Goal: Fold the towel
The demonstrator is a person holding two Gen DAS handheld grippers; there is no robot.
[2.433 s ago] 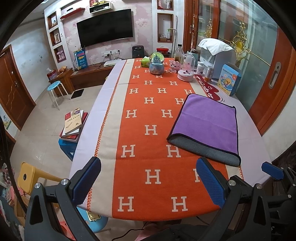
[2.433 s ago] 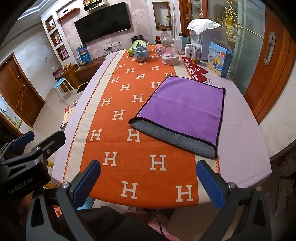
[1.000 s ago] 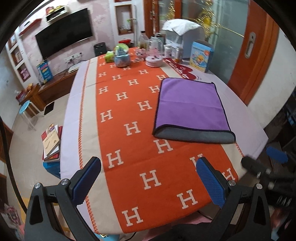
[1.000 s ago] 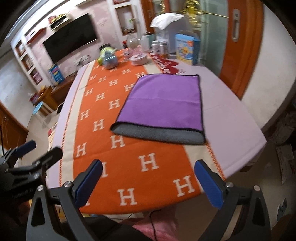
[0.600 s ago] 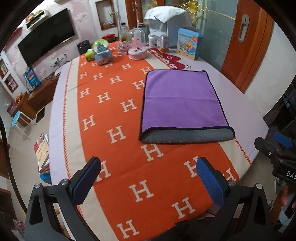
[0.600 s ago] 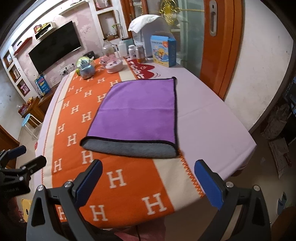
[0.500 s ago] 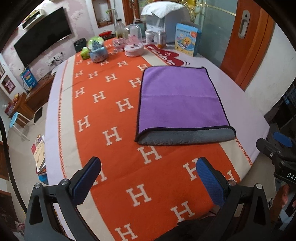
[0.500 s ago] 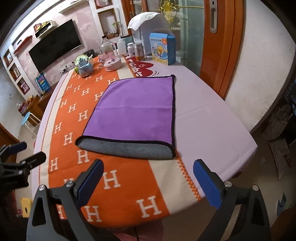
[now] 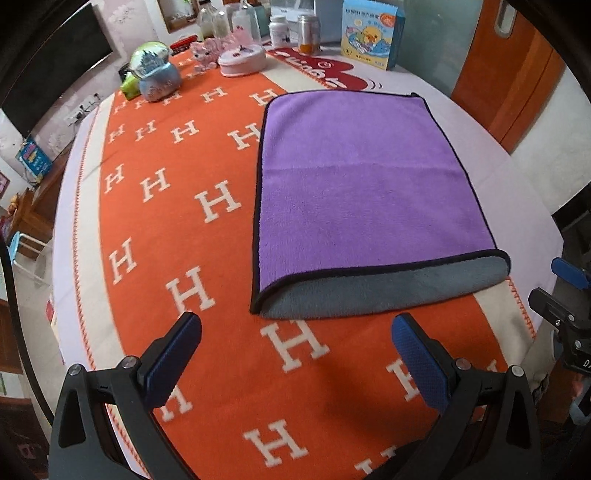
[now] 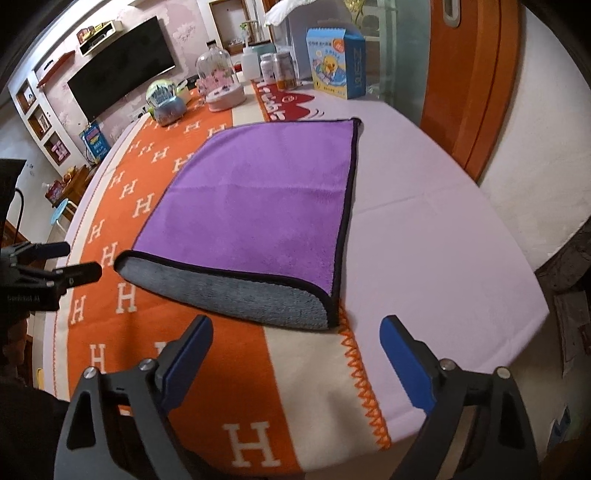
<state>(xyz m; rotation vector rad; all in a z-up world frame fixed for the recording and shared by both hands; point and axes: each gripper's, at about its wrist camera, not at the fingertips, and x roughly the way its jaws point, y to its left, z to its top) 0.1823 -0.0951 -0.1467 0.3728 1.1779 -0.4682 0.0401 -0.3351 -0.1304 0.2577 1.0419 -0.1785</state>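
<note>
A purple towel [image 9: 362,192] with a black hem lies flat on the table, folded once, its grey underside showing along the near fold; it also shows in the right wrist view [image 10: 258,206]. My left gripper [image 9: 295,336] is open and empty, just short of the towel's near left corner. My right gripper [image 10: 295,336] is open and empty, just short of the near right corner. Each gripper shows at the edge of the other's view: the right one [image 9: 565,291], the left one [image 10: 55,266].
An orange runner with white H marks [image 9: 177,221] covers the lilac table [image 10: 424,229]. At the far end stand a snow globe [image 9: 155,72], a pink box [image 9: 242,61], jars [image 9: 308,33] and a blue carton [image 9: 373,33]. The table edge is near on the right.
Both grippers have moved forward and down toward the towel's near edge, which now looks much larger. The towel has not moved. Both stay open.
</note>
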